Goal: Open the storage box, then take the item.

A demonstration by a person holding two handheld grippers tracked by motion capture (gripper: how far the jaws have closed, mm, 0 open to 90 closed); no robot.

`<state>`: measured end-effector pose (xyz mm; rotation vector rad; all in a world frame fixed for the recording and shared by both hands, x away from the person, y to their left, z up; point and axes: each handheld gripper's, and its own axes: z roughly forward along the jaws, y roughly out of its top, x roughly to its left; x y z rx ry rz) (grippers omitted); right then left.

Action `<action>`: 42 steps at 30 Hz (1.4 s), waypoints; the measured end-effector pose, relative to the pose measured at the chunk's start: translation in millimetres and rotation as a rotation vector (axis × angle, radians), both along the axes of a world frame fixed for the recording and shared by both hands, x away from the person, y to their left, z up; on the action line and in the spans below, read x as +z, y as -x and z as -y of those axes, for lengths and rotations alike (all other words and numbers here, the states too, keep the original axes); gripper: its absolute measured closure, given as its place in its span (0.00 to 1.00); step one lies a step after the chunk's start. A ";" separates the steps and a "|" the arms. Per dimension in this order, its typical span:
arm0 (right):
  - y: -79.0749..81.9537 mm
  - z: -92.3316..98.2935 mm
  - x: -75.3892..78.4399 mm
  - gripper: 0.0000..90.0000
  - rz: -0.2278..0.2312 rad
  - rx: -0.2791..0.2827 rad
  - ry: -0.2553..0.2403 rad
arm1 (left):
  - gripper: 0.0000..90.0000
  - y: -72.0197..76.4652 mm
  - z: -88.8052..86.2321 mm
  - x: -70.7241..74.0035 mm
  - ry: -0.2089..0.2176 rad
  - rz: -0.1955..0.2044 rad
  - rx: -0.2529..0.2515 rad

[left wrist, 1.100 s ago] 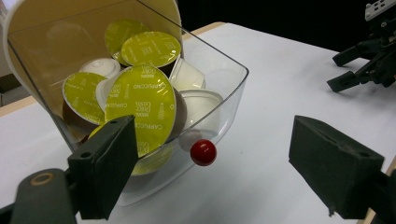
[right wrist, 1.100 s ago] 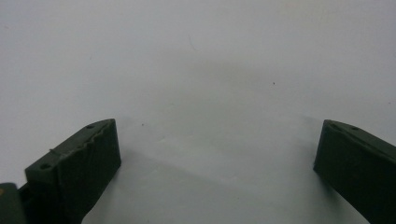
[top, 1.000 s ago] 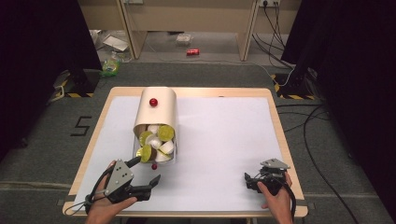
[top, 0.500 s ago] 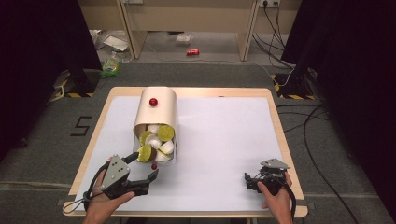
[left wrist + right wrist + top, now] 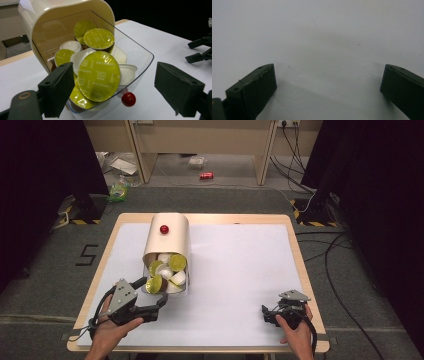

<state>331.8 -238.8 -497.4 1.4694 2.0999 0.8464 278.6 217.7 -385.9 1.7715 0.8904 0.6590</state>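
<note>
Where clear plastic curves, foil-lidded capsules (image 5: 98, 76)

The green foil lid of the front capsule (image 5: 98, 76) reads "CAPPUCCINO", with a smaller "Dolce Gusto" mark beside it. The other green lids carry print too small to read. On the floor left of the bench, a marking (image 5: 86, 255) reads "5".

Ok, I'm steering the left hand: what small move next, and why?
Probably ease the left gripper forward so its open jaws straddle the front green-lidded capsule. That capsule leans at the mouth of the tipped holder, nothing between the jaws yet.
</note>
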 end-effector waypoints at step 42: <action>-0.1 0.0 0.0 0.00 -0.001 0.001 -0.002 | 0.22 -18.9 -1.2 3.2 0.006 -0.014 0.011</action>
